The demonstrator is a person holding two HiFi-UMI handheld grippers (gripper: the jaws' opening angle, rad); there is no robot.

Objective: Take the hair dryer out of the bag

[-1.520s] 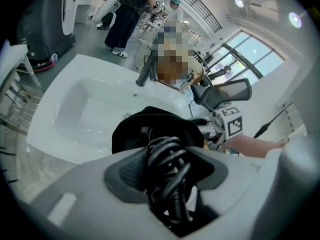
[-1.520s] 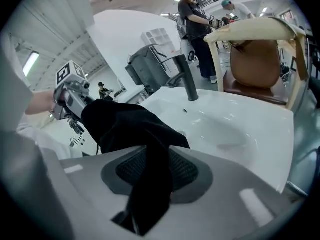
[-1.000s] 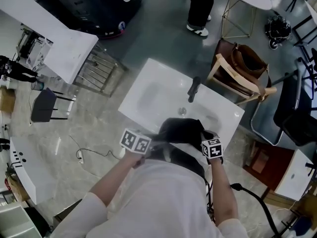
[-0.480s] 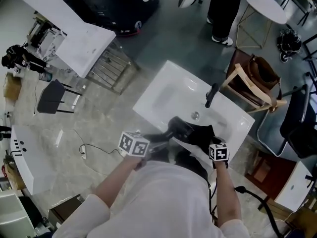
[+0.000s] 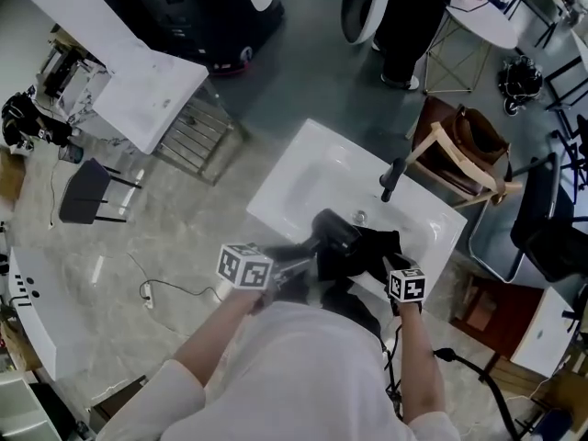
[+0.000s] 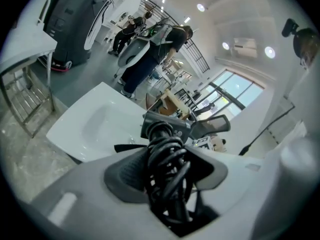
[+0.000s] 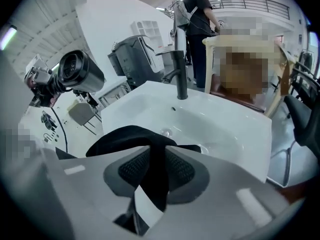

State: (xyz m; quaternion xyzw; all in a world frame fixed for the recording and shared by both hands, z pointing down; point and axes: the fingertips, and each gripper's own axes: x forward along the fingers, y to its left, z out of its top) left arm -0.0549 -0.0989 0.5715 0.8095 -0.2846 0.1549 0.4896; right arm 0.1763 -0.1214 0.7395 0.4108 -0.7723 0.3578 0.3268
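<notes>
- A showroom with a pale marble floor point(image 5: 138, 237). A white sink point(image 5: 312, 177) stands in the middle, with a black faucet point(image 5: 392, 180) at its far right edge. To the right is a wooden chair point(image 5: 441, 154) bearing a brown handbag point(image 5: 478, 134).
- The left gripper point(image 6: 169, 176) has its jaws wide, clamped on the handle of the hair dryer point(image 6: 165, 126), which is wound with its black cord point(image 6: 167, 159).
- The hair dryer is held above the sink's near edge, just left of the black bag point(image 5: 372, 251). No bag fabric covers it in the left gripper view.
- The right gripper point(image 7: 157, 176) has narrow jaws that have just been opening. A strip of the bag fills the gap between the pads, and a white label point(image 7: 147, 209) hangs from it.
- The bag droops over the near right part of the basin.
</notes>
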